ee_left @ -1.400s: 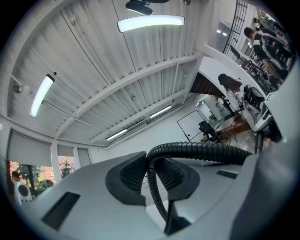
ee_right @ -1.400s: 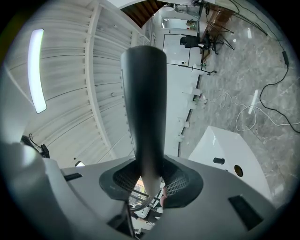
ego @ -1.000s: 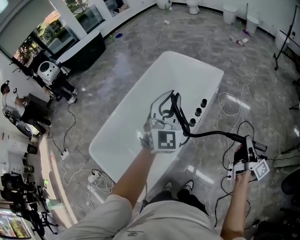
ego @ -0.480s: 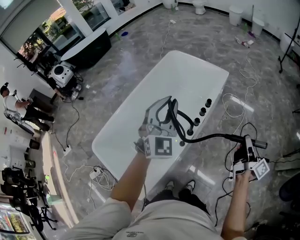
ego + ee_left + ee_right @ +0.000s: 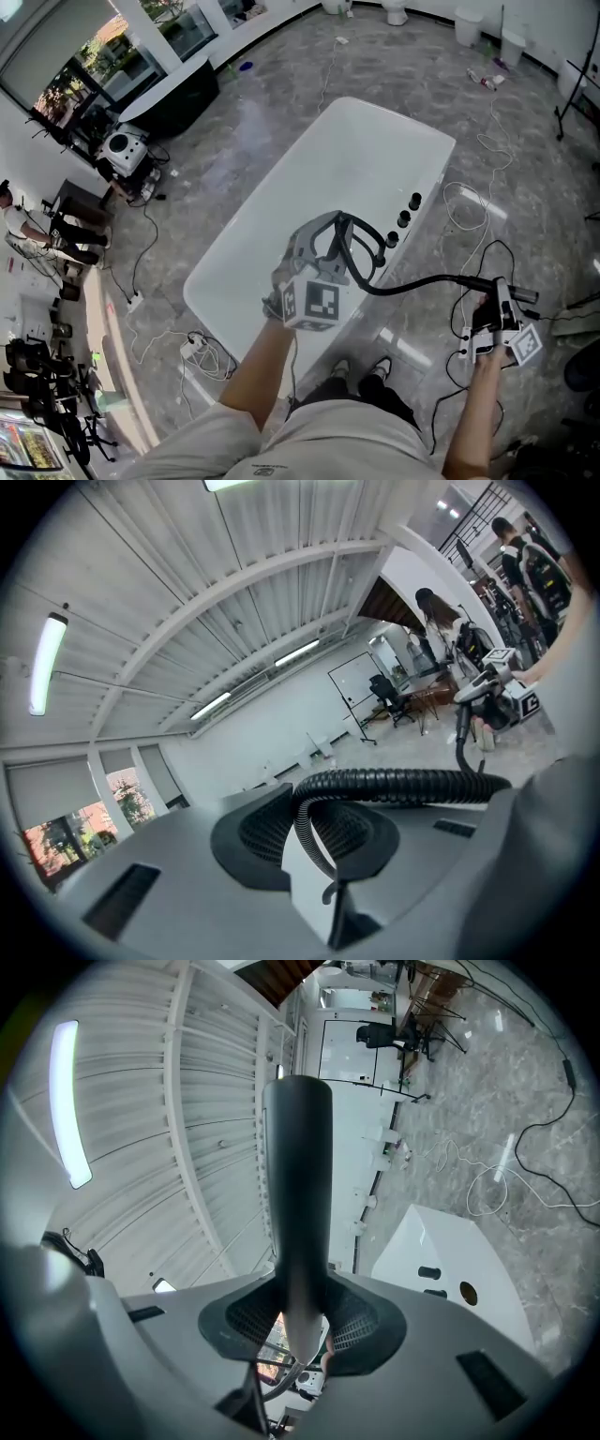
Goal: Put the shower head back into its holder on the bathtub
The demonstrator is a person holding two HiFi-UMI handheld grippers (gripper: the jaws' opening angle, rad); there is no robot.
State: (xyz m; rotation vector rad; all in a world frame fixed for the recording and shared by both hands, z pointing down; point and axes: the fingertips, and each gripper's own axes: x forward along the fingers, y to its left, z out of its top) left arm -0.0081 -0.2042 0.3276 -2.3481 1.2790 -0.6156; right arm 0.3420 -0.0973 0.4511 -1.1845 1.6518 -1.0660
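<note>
Black shower head with a smooth tubular handle (image 5: 298, 1176) is not yet in its holder — the right gripper (image 5: 302, 1321) is clamped on it, out over the floor beside the white bathtub (image 5: 281, 216) and apart from the dark fittings (image 5: 403, 218) on the rim. The left gripper (image 5: 314, 841) is closed on the black ribbed hose (image 5: 403, 785) above the tub — the seating itself is left to do.

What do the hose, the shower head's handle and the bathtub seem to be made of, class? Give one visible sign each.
The hose: black, ribbed, bends in a loop; likely flexible plastic or coated metal. The shower head's handle: smooth dark satin, plastic or coated metal. The bathtub: glossy white, perhaps acrylic or enamel.
</note>
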